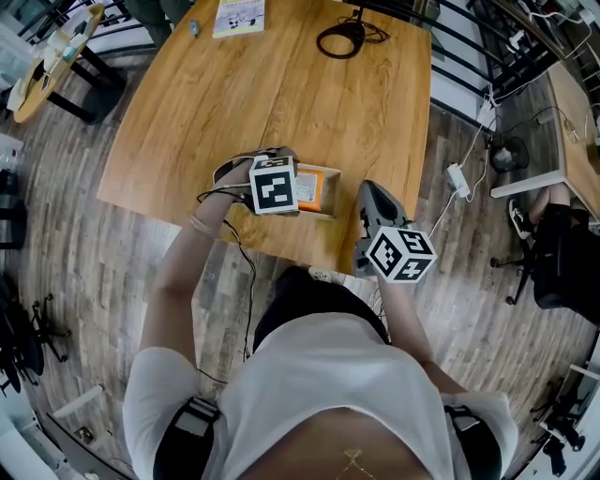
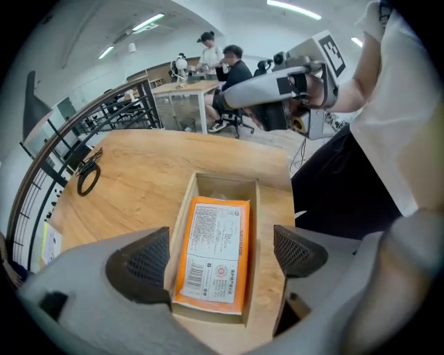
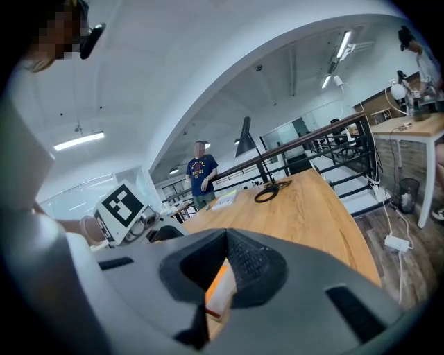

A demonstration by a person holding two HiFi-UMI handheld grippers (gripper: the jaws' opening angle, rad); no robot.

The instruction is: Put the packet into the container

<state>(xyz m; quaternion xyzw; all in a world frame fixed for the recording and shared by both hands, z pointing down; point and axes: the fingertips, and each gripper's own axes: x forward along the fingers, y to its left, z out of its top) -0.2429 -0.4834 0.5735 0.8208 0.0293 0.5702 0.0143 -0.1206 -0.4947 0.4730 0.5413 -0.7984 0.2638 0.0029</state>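
Observation:
The orange packet (image 2: 214, 251) with a white printed label lies flat inside the open wooden container (image 2: 182, 220) near the table's front edge. My left gripper (image 2: 218, 255) hovers just above it. Its jaws are spread wide to either side of the container and its pads (image 2: 142, 267) touch nothing. In the head view the left gripper (image 1: 281, 186) partly covers the container (image 1: 330, 192), and the packet (image 1: 310, 188) shows beside its marker cube. My right gripper (image 1: 372, 195) is to the right of the container, jaws together and empty. In its own view the right gripper (image 3: 226, 236) shows only a sliver of orange behind its pads.
The wooden table (image 1: 281, 84) carries a black cable coil (image 1: 344, 39) and a booklet (image 1: 238, 16) at its far end. A power strip (image 1: 458, 178) lies on the floor to the right. People sit at a desk (image 2: 222, 66) beyond, and one stands (image 3: 201, 173) behind the table.

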